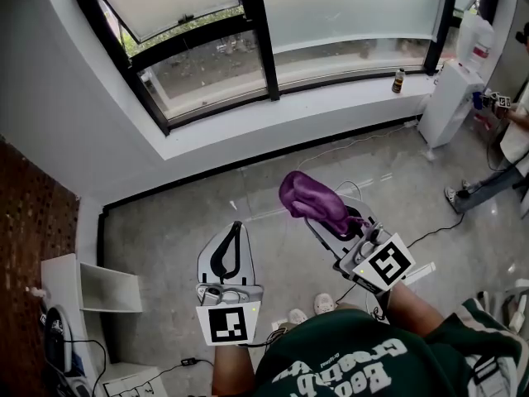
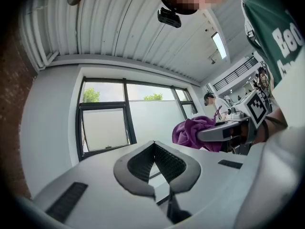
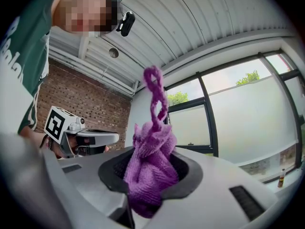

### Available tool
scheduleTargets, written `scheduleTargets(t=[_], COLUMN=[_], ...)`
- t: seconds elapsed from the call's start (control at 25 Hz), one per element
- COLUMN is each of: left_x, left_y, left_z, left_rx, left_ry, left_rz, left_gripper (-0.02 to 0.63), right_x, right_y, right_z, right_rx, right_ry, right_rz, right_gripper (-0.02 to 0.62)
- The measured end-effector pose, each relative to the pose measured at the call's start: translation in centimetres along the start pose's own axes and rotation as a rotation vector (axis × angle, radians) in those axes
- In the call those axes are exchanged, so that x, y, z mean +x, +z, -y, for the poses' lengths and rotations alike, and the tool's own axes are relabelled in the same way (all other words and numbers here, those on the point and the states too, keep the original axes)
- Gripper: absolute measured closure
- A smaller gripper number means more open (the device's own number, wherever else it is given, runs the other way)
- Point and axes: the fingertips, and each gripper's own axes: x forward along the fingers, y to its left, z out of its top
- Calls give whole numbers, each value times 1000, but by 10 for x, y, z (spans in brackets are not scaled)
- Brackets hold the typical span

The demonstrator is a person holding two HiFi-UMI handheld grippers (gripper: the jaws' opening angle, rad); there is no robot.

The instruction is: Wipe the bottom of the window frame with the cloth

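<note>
The purple cloth [image 1: 312,198] is bunched up between the jaws of my right gripper [image 1: 325,222], which is shut on it above the grey floor. In the right gripper view the cloth [image 3: 150,163] fills the jaw gap, and a twisted end sticks up. My left gripper [image 1: 237,226] hangs beside it, to the left, shut with nothing in it; its tips meet [image 2: 153,144]. The black window frame's bottom rail [image 1: 347,81] runs above the white sill [image 1: 273,121], well ahead of both grippers. Neither gripper touches it.
A small dark bottle [image 1: 398,80] stands on the sill at the right. A white cabinet [image 1: 450,98] stands below it, with a person [image 1: 496,176] nearby. Cables [image 1: 430,234] trail over the floor. A white shelf unit [image 1: 87,288] stands at my left by the brick wall.
</note>
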Motion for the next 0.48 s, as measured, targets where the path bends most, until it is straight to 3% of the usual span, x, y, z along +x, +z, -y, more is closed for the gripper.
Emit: scheduleTargets(t=[0.48], left_x=[21], left_y=[9], left_z=[12], left_rx=[19], left_ry=[64], left_rz=[-3], left_gripper=[597], right_x=[-9], right_y=[-3], right_z=[31], right_rx=[19], right_ry=[20], right_rz=[11], right_gripper=[465])
